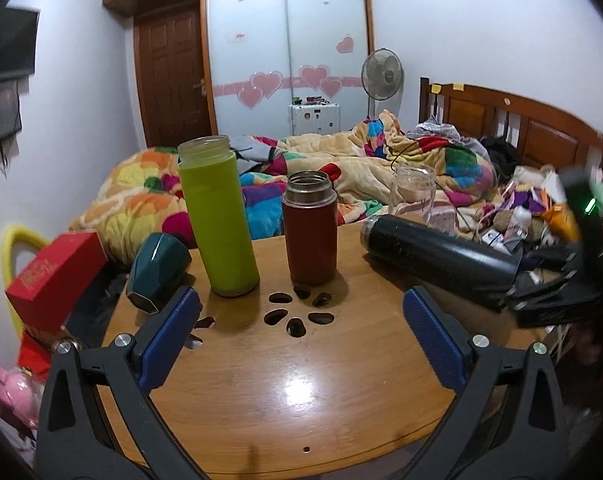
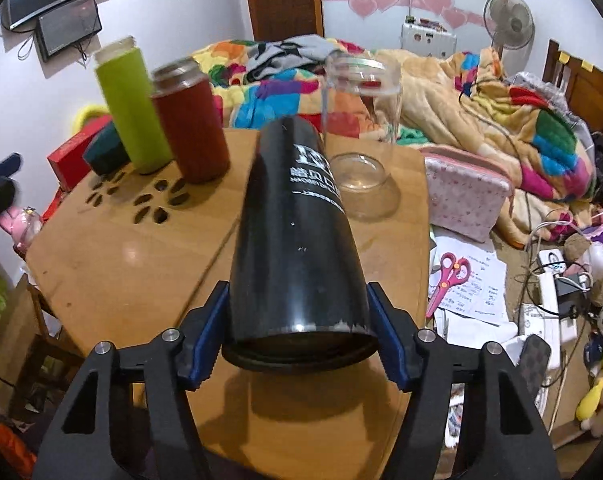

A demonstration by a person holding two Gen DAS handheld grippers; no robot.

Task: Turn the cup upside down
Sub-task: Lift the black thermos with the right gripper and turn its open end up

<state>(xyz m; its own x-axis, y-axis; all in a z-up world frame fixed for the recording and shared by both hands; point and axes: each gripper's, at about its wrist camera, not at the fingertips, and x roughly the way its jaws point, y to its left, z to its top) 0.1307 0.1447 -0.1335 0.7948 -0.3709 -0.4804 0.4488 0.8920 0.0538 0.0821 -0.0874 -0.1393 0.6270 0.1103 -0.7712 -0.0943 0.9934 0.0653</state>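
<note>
Black cup (image 2: 297,236) clamped near its base between the right gripper (image 2: 297,344) fingers, tipped sideways above the wooden table (image 2: 113,264), white lettering legible only from the right wrist, mouth end (image 1: 371,230) visible only from the left, left gripper (image 1: 301,320) fingers wide apart, holding nothing.

Indoor light from overhead leaves a white glare patch on the tabletop (image 1: 297,392) and short shadows beneath the bottles. Fisheye bending curves the walls, corners go black, and the right claw (image 1: 581,216) smears with motion blur.
</note>
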